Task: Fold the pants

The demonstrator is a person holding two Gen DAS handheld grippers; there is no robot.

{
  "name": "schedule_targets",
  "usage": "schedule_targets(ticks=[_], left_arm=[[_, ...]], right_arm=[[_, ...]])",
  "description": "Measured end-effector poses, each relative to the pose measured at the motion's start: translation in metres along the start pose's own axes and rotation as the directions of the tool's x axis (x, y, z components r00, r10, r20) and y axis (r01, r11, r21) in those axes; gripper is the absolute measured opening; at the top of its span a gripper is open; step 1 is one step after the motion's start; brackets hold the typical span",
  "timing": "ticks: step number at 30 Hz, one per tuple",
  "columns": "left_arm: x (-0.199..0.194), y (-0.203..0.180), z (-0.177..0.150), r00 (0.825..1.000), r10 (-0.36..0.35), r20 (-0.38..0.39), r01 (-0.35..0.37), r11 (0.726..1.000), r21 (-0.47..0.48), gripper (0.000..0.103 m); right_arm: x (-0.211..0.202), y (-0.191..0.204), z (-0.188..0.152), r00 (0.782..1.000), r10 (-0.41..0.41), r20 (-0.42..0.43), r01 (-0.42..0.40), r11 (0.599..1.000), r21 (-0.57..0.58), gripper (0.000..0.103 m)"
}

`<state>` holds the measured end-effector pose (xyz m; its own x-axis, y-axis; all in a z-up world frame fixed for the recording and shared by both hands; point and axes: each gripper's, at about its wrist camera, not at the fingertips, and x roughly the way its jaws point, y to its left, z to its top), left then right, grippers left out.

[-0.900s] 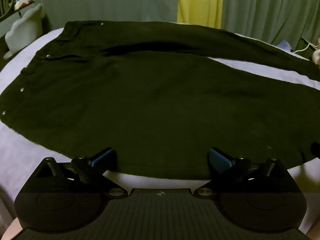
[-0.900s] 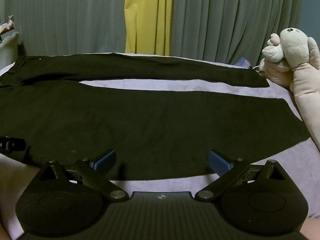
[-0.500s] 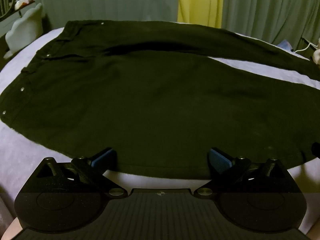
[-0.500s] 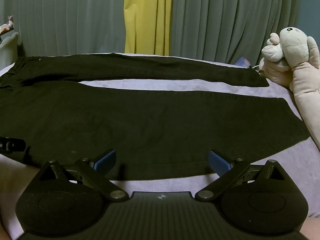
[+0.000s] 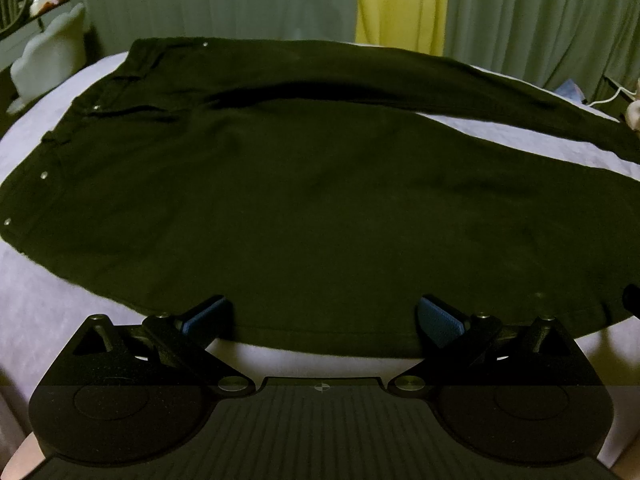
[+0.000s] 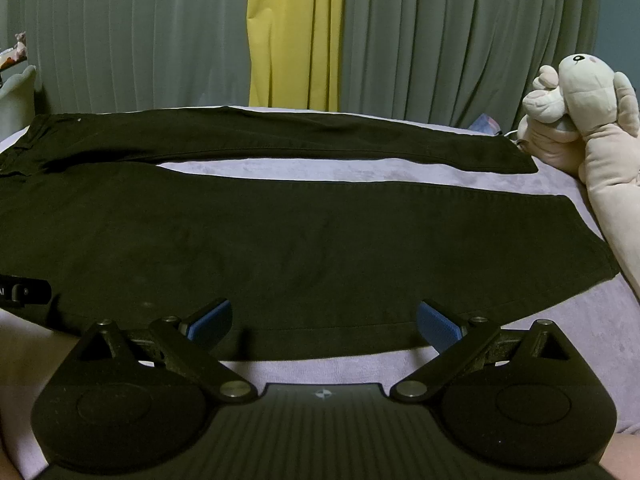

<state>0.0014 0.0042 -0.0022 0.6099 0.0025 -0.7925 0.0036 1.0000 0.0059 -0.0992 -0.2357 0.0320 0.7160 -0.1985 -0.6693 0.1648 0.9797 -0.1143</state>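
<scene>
Left wrist view: the left tool (image 5: pixel 322 316) hangs wide open and empty over the near edge of the black pants (image 5: pixel 320 200), which lie flat on the bed (image 5: pixel 36 304), waistband far left.

Right wrist view: the right tool (image 6: pixel 324 318), also wide open and empty, sits over the near leg's edge; the pants (image 6: pixel 300 248) stretch with legs apart, hems right, near a plush toy (image 6: pixel 592 128).

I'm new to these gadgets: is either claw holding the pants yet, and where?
Nothing is held. The left claw and the right claw both stand wide open at the near edge of the pants.
</scene>
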Motion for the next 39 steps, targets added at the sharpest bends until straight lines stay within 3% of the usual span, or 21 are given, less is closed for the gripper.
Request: schedule_targets(ticks=[39], left_arm=[[0.0018, 0.0032, -0.0001, 1.000, -0.006, -0.002, 0.006, 1.000, -0.010, 0.103]], right_arm=[[0.0002, -0.0010, -0.0001, 1.000, -0.001, -0.001, 0.001, 1.000, 0.001, 0.099]])
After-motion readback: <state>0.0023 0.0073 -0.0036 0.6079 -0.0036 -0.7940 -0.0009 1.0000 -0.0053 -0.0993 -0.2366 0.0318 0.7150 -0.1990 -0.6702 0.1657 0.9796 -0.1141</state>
